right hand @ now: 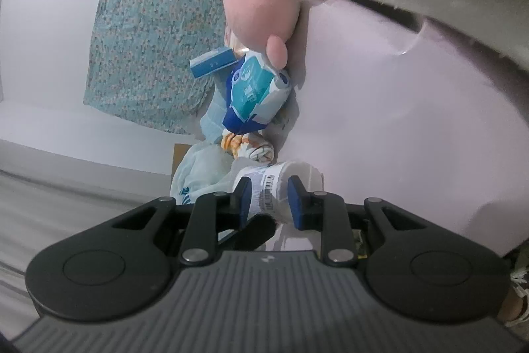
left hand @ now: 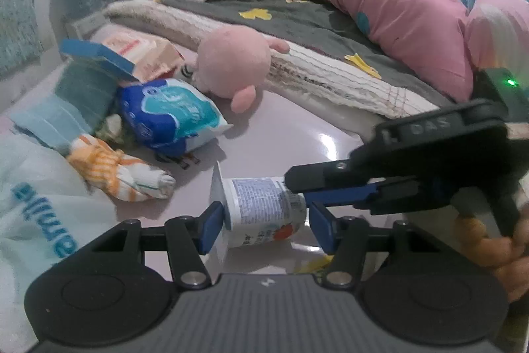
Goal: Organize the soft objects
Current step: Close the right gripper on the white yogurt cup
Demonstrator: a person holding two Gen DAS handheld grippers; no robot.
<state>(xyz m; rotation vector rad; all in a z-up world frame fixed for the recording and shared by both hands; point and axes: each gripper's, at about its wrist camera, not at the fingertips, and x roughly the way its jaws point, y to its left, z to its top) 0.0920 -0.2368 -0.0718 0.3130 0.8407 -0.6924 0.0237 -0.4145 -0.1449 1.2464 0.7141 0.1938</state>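
A white yogurt cup (left hand: 261, 210) lies on its side on the glossy pale table (left hand: 297, 128). My left gripper (left hand: 264, 225) is open with its blue pads on either side of the cup, the left pad at the rim. My right gripper (left hand: 299, 192) comes in from the right and grips the cup's base; in the right wrist view its pads (right hand: 268, 199) are closed on the cup (right hand: 281, 184). A pink plush toy (left hand: 234, 65), a blue tissue pack (left hand: 168, 114) and an orange striped sock (left hand: 122, 174) lie behind.
A blue carton (left hand: 96, 55) and a white plastic bag (left hand: 39, 207) sit at the left. Folded blankets (left hand: 314, 62) and pink pillows (left hand: 406, 15) fill the back right. A patterned cloth (right hand: 148, 48) hangs on the wall.
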